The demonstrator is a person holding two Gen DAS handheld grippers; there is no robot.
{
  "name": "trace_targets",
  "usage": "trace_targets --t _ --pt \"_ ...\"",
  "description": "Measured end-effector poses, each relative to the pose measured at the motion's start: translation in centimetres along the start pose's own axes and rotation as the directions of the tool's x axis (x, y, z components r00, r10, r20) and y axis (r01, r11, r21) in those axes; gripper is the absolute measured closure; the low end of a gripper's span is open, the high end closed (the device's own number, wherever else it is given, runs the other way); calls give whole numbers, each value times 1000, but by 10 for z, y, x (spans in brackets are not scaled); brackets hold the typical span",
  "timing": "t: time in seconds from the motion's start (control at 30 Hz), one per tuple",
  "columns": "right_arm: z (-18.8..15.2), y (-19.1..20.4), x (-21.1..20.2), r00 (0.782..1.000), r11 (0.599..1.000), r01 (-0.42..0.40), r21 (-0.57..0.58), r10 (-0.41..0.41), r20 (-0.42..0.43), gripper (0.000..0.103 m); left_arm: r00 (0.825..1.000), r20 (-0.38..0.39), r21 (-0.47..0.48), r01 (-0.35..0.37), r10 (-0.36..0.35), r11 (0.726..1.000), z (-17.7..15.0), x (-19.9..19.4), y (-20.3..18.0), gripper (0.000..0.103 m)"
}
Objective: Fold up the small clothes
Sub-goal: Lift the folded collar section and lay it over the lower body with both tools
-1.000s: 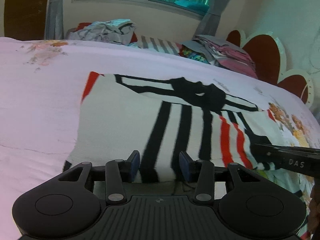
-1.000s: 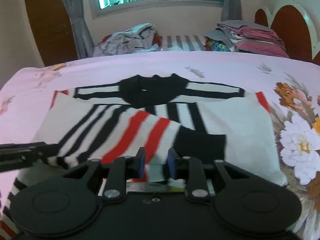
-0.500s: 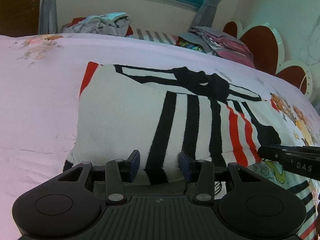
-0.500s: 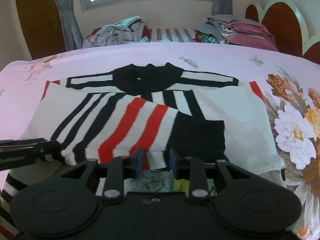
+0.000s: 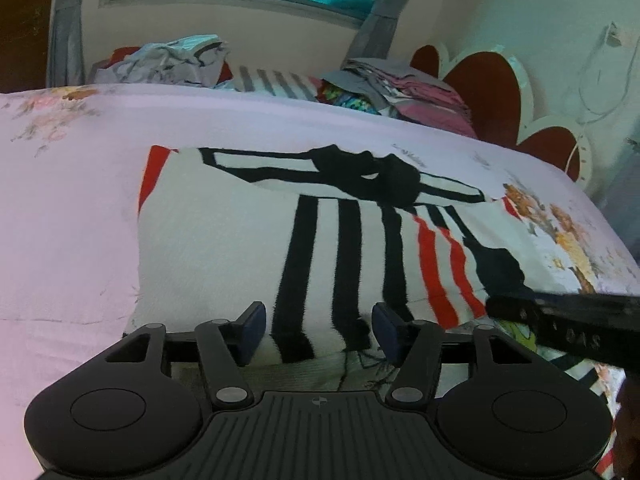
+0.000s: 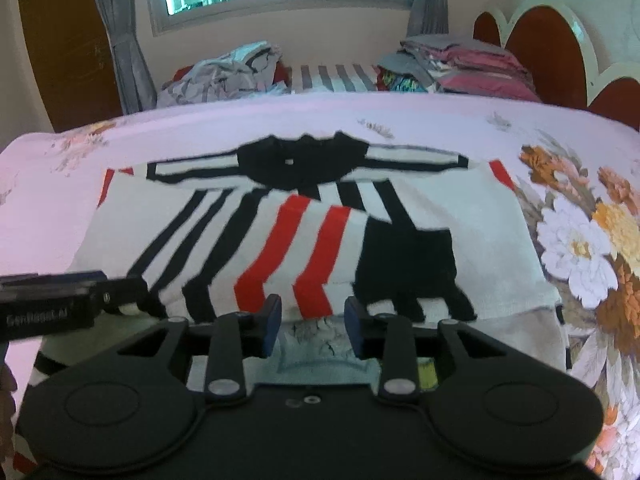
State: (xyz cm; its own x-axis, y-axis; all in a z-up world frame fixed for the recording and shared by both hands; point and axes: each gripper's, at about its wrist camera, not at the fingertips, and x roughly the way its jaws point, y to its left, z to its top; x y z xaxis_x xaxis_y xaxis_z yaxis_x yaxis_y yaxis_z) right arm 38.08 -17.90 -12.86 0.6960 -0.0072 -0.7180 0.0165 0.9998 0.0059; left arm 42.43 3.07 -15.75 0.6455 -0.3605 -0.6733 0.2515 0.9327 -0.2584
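Left wrist view: striped sweater's (image 5: 224,248) folded edge between parted, just-widened fingers (image 5: 253,330), ungripped.

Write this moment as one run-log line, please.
stage: fold laid | left gripper: open, jaws just opening | right gripper: open, jaws just opening | striped sweater: folded on bed sheet

free: pink bedsheet (image 5: 72,216) left of sweater (image 5: 224,248) | blocked: clothes piles (image 6: 460,62) (far edge)

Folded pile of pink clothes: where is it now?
The pile sits at the bed's far right in both views, beside the headboard, right of the crumpled heap.
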Motion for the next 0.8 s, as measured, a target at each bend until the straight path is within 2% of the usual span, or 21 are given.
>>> trace_targets --t 0.13,0.23,0.3,0.4,0.5,0.63,0.73,0.8 --pt "24 -8 18 1000 1000 18 -4 -18 7 68 999 10 -29 -51 51 998 5 4 12 44" --pt "36 -11 37 1000 1000 -4 5 4 2 67 996 -4 -41 -92 92 995 5 14 24 44" --pt "42 -5 50 1000 999 -18 -26 18 3 68 996 -6 -26 -89 89 996 2 20 25 44" --pt "47 3 68 999 997 -39 -68 38 -11 68 993 -4 6 -122 122 993 1 23 17 44" --pt "41 -4 85 998 995 10 -101 -15 -54 69 992 -11 -23 -127 127 992 1 21 18 44" --pt "32 -24 81 998 991 44 -126 -49 -36 68 988 -24 -15 -154 154 988 1 18 12 44" --pt "28 -32 64 999 995 31 -99 -34 -27 68 983 -11 -26 -184 184 983 0 6 3 44" --pt "25 -35 47 1000 997 0 -80 -1 -3 67 984 10 -40 -179 179 983 0 -4 -4 44"
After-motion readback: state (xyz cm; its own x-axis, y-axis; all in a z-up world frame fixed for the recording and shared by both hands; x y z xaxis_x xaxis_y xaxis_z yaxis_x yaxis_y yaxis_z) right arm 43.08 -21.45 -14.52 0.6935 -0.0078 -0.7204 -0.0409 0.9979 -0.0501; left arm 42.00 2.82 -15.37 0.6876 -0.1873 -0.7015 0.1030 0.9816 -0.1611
